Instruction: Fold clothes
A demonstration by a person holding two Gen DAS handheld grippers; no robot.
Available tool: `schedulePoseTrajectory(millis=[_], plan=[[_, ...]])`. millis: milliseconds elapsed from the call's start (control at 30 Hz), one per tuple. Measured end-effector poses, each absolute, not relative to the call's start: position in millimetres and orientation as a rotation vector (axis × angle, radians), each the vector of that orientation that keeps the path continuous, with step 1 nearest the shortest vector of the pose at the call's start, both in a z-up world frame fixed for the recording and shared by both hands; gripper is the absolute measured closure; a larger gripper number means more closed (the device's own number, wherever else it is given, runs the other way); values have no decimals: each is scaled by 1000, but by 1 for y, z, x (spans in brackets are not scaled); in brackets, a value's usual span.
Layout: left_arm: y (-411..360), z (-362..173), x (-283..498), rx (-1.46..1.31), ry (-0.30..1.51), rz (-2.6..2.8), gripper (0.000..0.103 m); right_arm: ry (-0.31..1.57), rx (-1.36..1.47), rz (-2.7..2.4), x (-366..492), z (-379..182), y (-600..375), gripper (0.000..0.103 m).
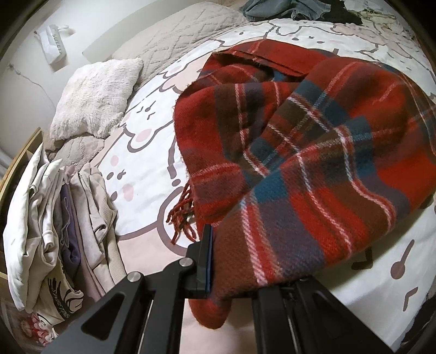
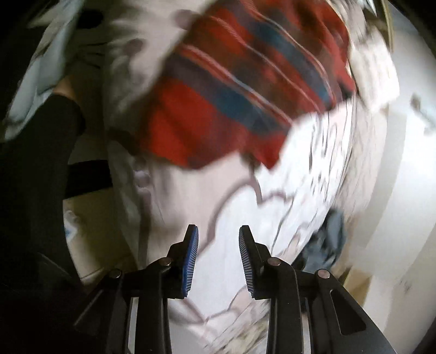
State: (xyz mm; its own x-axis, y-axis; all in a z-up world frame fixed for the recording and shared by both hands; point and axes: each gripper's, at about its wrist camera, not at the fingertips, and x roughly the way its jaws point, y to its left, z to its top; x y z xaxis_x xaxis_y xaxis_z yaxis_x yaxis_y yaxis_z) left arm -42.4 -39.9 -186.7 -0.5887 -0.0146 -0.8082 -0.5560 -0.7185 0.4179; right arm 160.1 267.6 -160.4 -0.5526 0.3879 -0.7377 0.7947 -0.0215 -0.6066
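Observation:
A red plaid scarf point(image 1: 299, 152) with blue and white stripes and a fringe lies bunched on the cartoon-print bedspread point(image 1: 141, 168). My left gripper point(image 1: 234, 261) is shut on the scarf's near fold; the cloth drapes over and hides the right finger. In the blurred right wrist view the scarf point(image 2: 239, 89) lies ahead on the bed. My right gripper point(image 2: 218, 245) is open and empty above the bedspread point(image 2: 223, 272), apart from the scarf.
A stack of folded pale clothes point(image 1: 60, 217) lies at the bed's left edge. A fluffy white pillow point(image 1: 95, 98) and a grey quilted pillow point(image 1: 177, 35) lie at the head. Unfolded dark clothes point(image 1: 294, 8) are piled at the far side. A blue garment point(image 2: 327, 239) lies at the right.

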Motion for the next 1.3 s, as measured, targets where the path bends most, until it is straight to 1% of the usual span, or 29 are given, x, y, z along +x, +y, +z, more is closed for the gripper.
schedulePoseTrajectory(millis=[67,167,400,500,567,633,700,833,933,1067,1200,1233,1267,1300], plan=[[-40,-186,-42,-1200,962,2354,95,1804,1233,-1713,154,-140,248,73],[-40,-184,-41,-1191,962,2357,95,1671,1170,-1871,153,-129,204,73],[-38,-184,-41,-1189,962,2356,95,1675,989,-2052,158,-171,100,73],[-39,-185,-40,-1191,962,2352,95,1677,967,-2145,154,-188,63,72],[-39,-186,-40,-1195,961,2351,95,1715,942,-2222,148,-198,45,72],[-40,-186,-43,-1214,948,2354,95,1768,910,-2312,142,-207,27,53],[-41,-188,-47,-1256,930,2363,95,1822,883,-2407,134,-211,16,51],[-45,-192,-57,-1349,880,2370,95,1800,1021,-2571,117,-210,21,51],[-47,-196,-61,-1389,882,2374,95,1826,1101,-2635,111,-208,37,51],[-48,-198,-63,-1399,906,2384,95,1939,1101,-2619,112,-210,48,51],[-47,-196,-59,-1383,943,2404,95,2087,1063,-2489,117,-217,73,52],[-47,-194,-59,-1377,936,2413,95,2091,1075,-2461,121,-218,79,53],[-46,-191,-59,-1373,924,2421,95,2095,1087,-2432,124,-219,85,58],[-46,-189,-59,-1378,898,2426,95,2099,1098,-2404,128,-221,91,71]])
